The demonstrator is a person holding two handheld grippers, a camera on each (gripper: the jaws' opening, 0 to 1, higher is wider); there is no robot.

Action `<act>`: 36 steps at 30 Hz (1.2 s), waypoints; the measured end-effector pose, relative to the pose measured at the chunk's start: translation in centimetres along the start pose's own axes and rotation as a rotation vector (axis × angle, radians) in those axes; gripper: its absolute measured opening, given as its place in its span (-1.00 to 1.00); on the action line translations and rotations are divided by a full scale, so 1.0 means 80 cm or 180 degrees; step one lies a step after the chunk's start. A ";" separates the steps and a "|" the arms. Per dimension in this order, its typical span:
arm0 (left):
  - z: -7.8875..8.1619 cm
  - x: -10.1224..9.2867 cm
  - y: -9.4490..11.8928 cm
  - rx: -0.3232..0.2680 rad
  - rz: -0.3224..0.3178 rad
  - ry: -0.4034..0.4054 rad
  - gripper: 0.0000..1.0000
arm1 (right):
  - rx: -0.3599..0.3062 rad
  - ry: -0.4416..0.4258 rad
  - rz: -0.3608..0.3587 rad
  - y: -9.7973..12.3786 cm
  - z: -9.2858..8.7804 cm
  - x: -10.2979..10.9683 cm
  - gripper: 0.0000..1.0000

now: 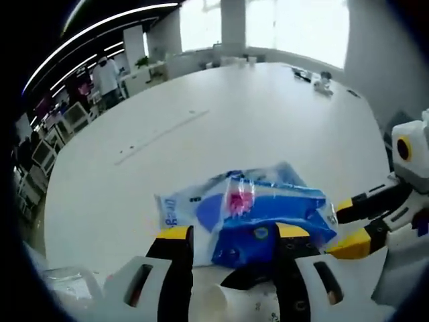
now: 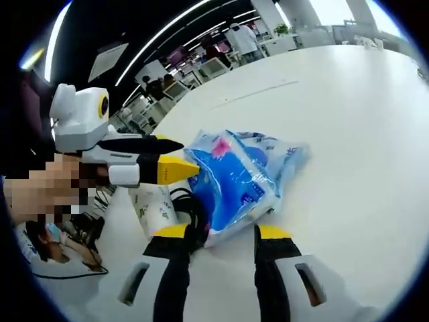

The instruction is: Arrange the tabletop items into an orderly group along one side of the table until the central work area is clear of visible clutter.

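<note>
A blue and clear plastic packet (image 1: 261, 208) with a pink mark lies on the white table (image 1: 221, 121). My left gripper (image 1: 233, 232) is open, and the packet's near edge reaches in between its yellow-tipped jaws. From the right, the right gripper (image 1: 348, 227) comes up against the packet's side. In the right gripper view the same packet (image 2: 241, 174) lies just ahead of my open right gripper (image 2: 222, 231), its near corner between the jaws. There the left gripper (image 2: 184, 157) touches the packet's left edge.
A white printed pack (image 2: 154, 208) and a black cable (image 2: 192, 211) lie beside the packet, near the table's edge. A clear plastic item (image 1: 67, 285) sits at the lower left. Small objects (image 1: 322, 80) stand far across the table. People and desks (image 1: 100, 74) are beyond it.
</note>
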State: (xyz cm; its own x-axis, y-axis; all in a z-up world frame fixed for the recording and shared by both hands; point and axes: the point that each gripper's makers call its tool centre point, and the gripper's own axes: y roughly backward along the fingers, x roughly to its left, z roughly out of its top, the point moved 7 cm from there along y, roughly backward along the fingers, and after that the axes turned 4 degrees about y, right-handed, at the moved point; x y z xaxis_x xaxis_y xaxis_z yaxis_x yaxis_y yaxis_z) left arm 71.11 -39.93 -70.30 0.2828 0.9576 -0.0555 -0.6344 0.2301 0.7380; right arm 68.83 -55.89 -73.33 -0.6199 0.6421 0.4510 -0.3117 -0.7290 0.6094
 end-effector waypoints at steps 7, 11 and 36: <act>-0.002 0.005 -0.006 0.0029 0.0066 0.0065 -0.64 | 0.0008 -0.0058 -0.0038 0.000 0.001 -0.007 -0.83; -0.001 0.008 -0.002 0.0032 0.0098 0.0069 -1.00 | -0.0052 0.0000 -0.0128 0.004 0.005 -0.013 -1.00; 0.059 -0.080 0.019 -0.0137 -0.0214 0.0334 -1.00 | -0.0354 0.0186 -0.0395 0.094 0.101 -0.100 -1.00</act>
State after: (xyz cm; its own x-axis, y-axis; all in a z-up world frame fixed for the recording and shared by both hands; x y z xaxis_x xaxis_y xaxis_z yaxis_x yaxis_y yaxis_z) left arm 71.71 -46.51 -65.64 0.2503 0.9521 -0.1756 -0.6476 0.2995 0.7007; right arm 77.27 -64.60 -67.07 -0.6115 0.7163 0.3361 -0.4643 -0.6688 0.5807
